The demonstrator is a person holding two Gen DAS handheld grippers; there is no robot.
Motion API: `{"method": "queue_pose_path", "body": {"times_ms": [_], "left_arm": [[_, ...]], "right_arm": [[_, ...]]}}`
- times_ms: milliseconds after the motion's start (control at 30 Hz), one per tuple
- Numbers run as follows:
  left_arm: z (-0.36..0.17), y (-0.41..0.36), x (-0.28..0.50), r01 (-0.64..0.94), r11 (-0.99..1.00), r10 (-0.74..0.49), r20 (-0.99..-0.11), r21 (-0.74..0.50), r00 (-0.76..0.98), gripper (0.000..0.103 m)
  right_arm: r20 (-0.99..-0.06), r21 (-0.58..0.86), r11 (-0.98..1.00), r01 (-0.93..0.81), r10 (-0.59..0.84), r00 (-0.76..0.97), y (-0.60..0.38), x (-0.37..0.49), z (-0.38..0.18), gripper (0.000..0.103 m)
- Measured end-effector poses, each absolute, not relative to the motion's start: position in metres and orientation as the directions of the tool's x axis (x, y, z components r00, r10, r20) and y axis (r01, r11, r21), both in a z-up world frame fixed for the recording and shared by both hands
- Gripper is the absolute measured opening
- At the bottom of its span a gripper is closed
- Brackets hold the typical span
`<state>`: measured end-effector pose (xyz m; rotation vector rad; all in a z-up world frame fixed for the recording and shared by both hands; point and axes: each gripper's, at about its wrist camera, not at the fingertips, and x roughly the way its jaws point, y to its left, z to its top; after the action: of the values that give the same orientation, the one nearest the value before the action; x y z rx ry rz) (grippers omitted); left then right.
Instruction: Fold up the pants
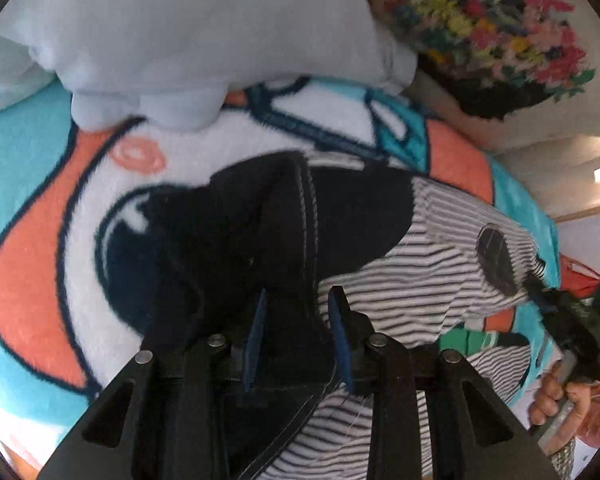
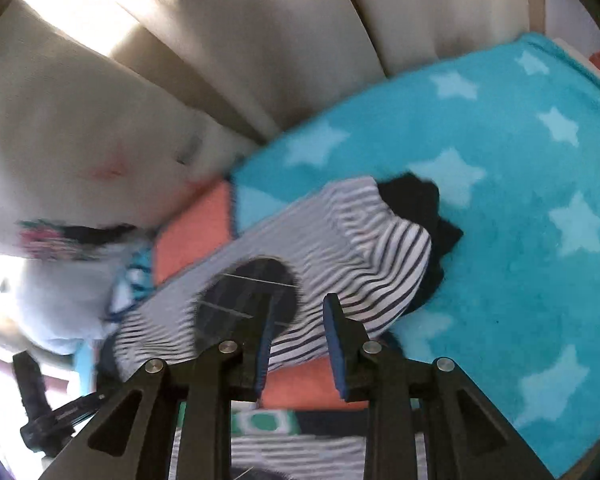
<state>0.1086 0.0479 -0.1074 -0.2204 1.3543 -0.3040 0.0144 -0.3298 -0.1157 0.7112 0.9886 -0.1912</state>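
While the pants [image 1: 400, 280] lie crumpled on the fleece blanket [image 1: 40, 152], they look small, light and limp, a thin striped knit with dark cuffs and a dark oval knee patch [image 1: 496, 256], so I judge they will sag and bunch wherever they are not supported. Starting at the left, the left gripper [image 1: 298, 336] points steeply down with a dark fold of the pants, edged with pale stitching, running up between its blue pads [image 1: 256, 340]; the jaws stand narrowly parted, and whether the pads truly pinch the cloth I cannot tell, though it fills the gap. Ahead of its fingertips the dark cloth heaps up, and off to their right the striped leg stretches away toward the right gripper [image 1: 556, 312], which a hand [image 1: 560, 396] grips at the frame edge. From the right wrist view, the right gripper [image 2: 298, 344] hangs just above the striped leg with its jaws a little apart and nothing visibly clamped; the knee patch sits just ahead of its left finger, and a dark cuff [image 2: 416, 216] lies farther ahead to the right. Such soft fabric is likely best taken at doubled seams, cuffs or the waistband, where the thicker layers give the pads something to bite.
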Motion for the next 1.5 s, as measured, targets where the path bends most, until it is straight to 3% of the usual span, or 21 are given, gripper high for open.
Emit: {"method": "queue_pose_path", "body": {"times_ms": [200, 267, 333, 400, 433, 467, 533, 633, 900, 1100, 1500], "left_arm": [[-0.089, 0.051, 0.101, 0.108, 0.934, -0.355, -0.914, -0.34, 0.197, 0.031], [-0.076, 0.053, 0.094, 0.139, 0.936, -0.346, -0.91, -0.322, 0.226, 0.031], [-0.063, 0.053, 0.085, 0.17, 0.939, -0.334, -0.905, -0.297, 0.263, 0.032], [-0.051, 0.054, 0.077, 0.204, 0.938, -0.332, -0.894, -0.279, 0.301, 0.034], [-0.045, 0.054, 0.071, 0.221, 0.937, -0.33, -0.888, -0.27, 0.319, 0.035], [-0.04, 0.052, 0.067, 0.238, 0.935, -0.331, -0.884, -0.262, 0.33, 0.035], [-0.035, 0.048, 0.064, 0.268, 0.93, -0.334, -0.88, -0.25, 0.338, 0.035], [-0.029, 0.043, 0.052, 0.323, 0.919, -0.336, -0.877, -0.226, 0.343, 0.035], [-0.035, 0.007, 0.032, 0.45, 0.87, -0.363, -0.881, -0.204, 0.302, 0.036], [-0.039, -0.024, 0.024, 0.505, 0.845, -0.35, -0.897, -0.177, 0.271, 0.036], [-0.025, -0.065, 0.053, 0.506, 0.859, -0.279, -0.903, -0.082, 0.328, 0.038]], "right_arm": [[-0.823, 0.48, 0.719, 0.503, 0.17, 0.542, -0.341, -0.003, -0.119, 0.027], [-0.814, 0.454, 0.75, 0.481, 0.129, 0.567, -0.337, -0.015, -0.1, 0.027], [-0.793, 0.365, 0.795, 0.484, -0.007, 0.609, -0.327, -0.031, -0.071, 0.028], [-0.726, 0.212, 0.834, 0.509, -0.214, 0.654, -0.31, -0.057, -0.042, 0.047], [-0.67, 0.158, 0.842, 0.515, -0.292, 0.683, -0.301, -0.072, -0.033, 0.076], [-0.65, 0.143, 0.851, 0.505, -0.304, 0.696, -0.295, -0.08, -0.031, 0.088], [-0.701, 0.137, 0.86, 0.492, -0.266, 0.661, -0.294, -0.08, -0.036, 0.085], [-0.772, 0.161, 0.822, 0.546, -0.24, 0.588, -0.299, -0.094, -0.05, 0.069], [-0.835, 0.195, 0.758, 0.622, -0.204, 0.511, -0.301, -0.135, -0.068, 0.067], [-0.836, 0.208, 0.741, 0.638, -0.203, 0.509, -0.311, -0.157, -0.069, 0.067], [-0.782, 0.366, 0.771, 0.522, -0.049, 0.621, -0.368, -0.121, -0.079, 0.067]]}}
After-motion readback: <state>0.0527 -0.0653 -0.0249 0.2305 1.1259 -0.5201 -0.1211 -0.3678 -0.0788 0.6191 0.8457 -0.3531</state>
